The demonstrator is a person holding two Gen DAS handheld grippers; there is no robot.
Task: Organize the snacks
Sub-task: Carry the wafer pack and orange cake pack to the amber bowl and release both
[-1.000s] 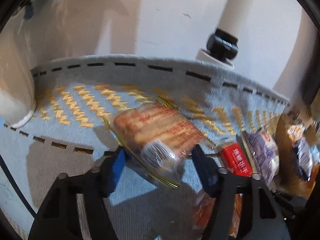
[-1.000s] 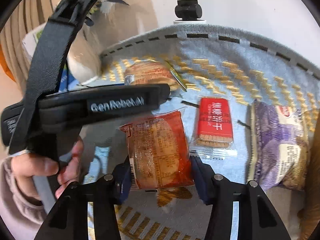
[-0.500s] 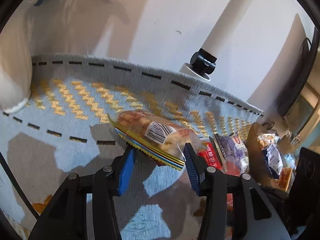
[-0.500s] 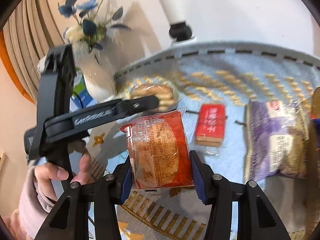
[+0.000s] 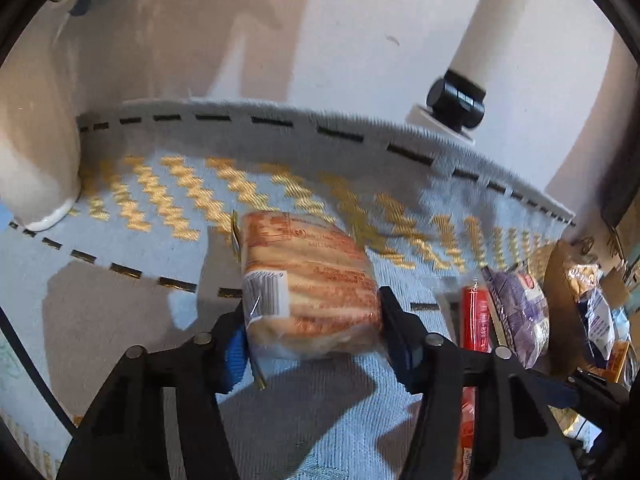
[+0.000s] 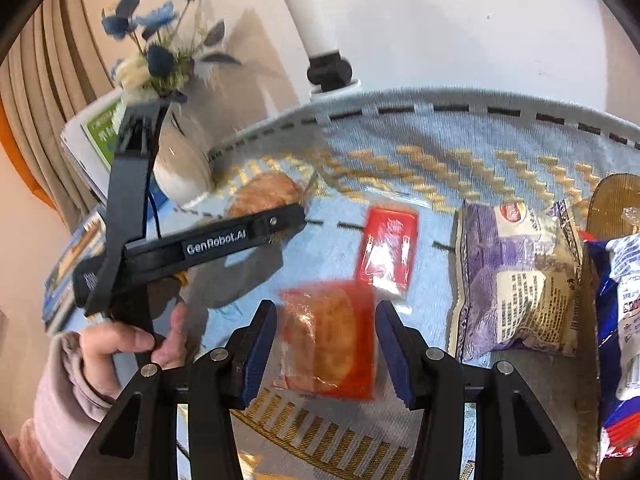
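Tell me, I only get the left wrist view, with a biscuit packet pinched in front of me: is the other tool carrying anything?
Observer: Yes. The right tool is clamped on a red-orange packet with round cakes inside.
Operator: Who is holding the tool I look along?
Observer: A hand in a pale pink sleeve grips the handle of the left tool.
Operator: What is the white shape at my left edge?
Observer: A white vase with blue flowers in it.
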